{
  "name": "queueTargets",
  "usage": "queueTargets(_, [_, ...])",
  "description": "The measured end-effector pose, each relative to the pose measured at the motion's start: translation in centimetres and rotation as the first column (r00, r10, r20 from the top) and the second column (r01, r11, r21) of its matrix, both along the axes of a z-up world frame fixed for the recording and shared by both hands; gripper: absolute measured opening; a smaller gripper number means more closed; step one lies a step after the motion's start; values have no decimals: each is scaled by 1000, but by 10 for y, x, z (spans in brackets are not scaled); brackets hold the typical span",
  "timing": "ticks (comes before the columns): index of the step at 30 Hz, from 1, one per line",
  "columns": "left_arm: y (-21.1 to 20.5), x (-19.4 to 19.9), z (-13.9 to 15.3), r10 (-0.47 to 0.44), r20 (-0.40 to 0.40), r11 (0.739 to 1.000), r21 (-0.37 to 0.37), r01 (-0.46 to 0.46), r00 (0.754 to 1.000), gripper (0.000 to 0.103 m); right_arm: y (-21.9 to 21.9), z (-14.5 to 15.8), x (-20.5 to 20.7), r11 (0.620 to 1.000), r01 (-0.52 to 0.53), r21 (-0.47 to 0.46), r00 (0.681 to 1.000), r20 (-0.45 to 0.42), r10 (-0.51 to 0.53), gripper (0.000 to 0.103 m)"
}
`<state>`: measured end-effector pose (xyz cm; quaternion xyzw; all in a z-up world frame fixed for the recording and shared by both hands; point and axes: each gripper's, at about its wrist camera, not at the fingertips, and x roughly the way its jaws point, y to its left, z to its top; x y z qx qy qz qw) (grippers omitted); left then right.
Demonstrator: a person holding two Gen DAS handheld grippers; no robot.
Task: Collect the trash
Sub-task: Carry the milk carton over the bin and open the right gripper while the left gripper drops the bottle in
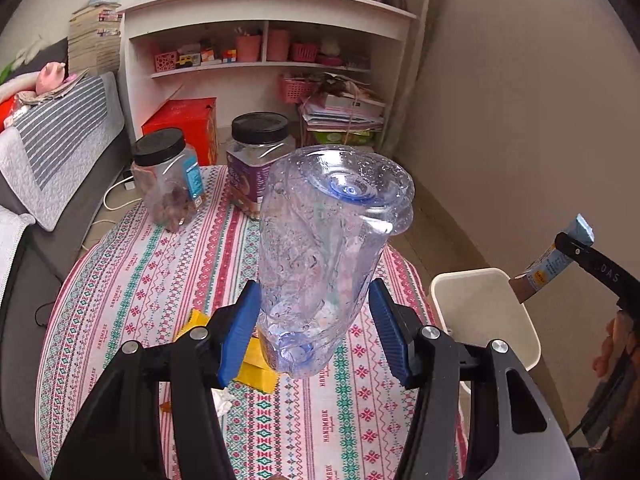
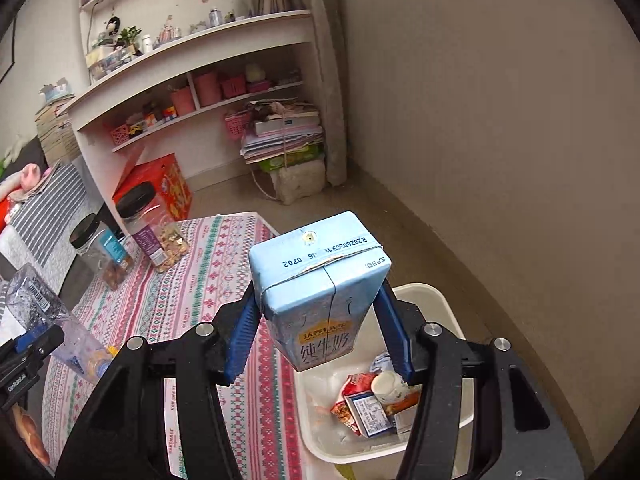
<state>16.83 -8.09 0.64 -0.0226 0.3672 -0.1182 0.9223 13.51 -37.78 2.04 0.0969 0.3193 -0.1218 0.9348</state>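
Observation:
My left gripper [image 1: 314,292] is shut on a clear, crumpled plastic bottle [image 1: 324,248], holding it base-up above the patterned tablecloth [image 1: 140,280]. My right gripper [image 2: 318,300] is shut on a light blue milk carton [image 2: 320,280], which hangs over the near edge of a white bin [image 2: 440,300] beside the table. The left wrist view shows the same carton [image 1: 552,268] at the right, above the bin [image 1: 480,280]. Inside the bin lie red packets, a small white bottle [image 2: 386,386] and other cartons. A yellow wrapper [image 1: 256,364] and a white tissue [image 1: 222,400] lie on the cloth under the bottle.
Two clear jars with black lids [image 1: 168,184] [image 1: 256,160] stand at the table's far edge. Behind them are a red box [image 1: 184,120], white shelves [image 1: 260,40] and stacked books. A grey sofa [image 1: 48,152] runs along the left. The bin stands on the floor near a beige wall.

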Motion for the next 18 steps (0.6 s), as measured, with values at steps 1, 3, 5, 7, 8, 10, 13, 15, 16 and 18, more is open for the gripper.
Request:
queueTargets(1, [-6,0,0,-10,-3,1000,-4,10,1000,56,-7,0,-2,1000,19,-3,1000,-1,-19,57])
queueTargets(3, [-20,1,-1,-30,-19,999,-21,30,999,56,-20,1,-8,998,56,-13,998,1,-56,66])
queueTargets(5, [-35,3,-2,-51,-46,997,-55,48,998,56,-31,3,-14,996,88,-22,996,6,-88,67])
queueTargets(7, [-53,6,-3,-77,-65,994,-82,72,995,56,-44,6,-19,993,115,-15,993,6,-115,70])
queueTargets(8, [-63,6,-3,-90,-69,993,-86,84,994,56,-50,6,-21,992,124,-6,992,-1,-124,72])
queueTargets(10, [-84,8,-4,-111,-74,990,-95,104,991,56,-62,6,-26,989,146,13,989,-9,-146,73])
queueTargets(13, [-115,12,-5,-150,-98,981,-136,136,984,56,-79,6,-33,983,181,38,983,-17,-181,75])
queueTargets(15, [-137,13,-4,-177,-101,977,-139,162,979,56,-90,6,-39,977,202,64,979,-16,-202,75])
queueTargets(16, [-147,13,-4,-190,-99,975,-135,176,977,56,-95,7,-42,974,212,75,977,-14,-212,76])
queueTargets(18, [-166,12,-3,-215,-102,970,-137,200,971,56,-105,7,-47,969,233,80,973,-14,-232,77])
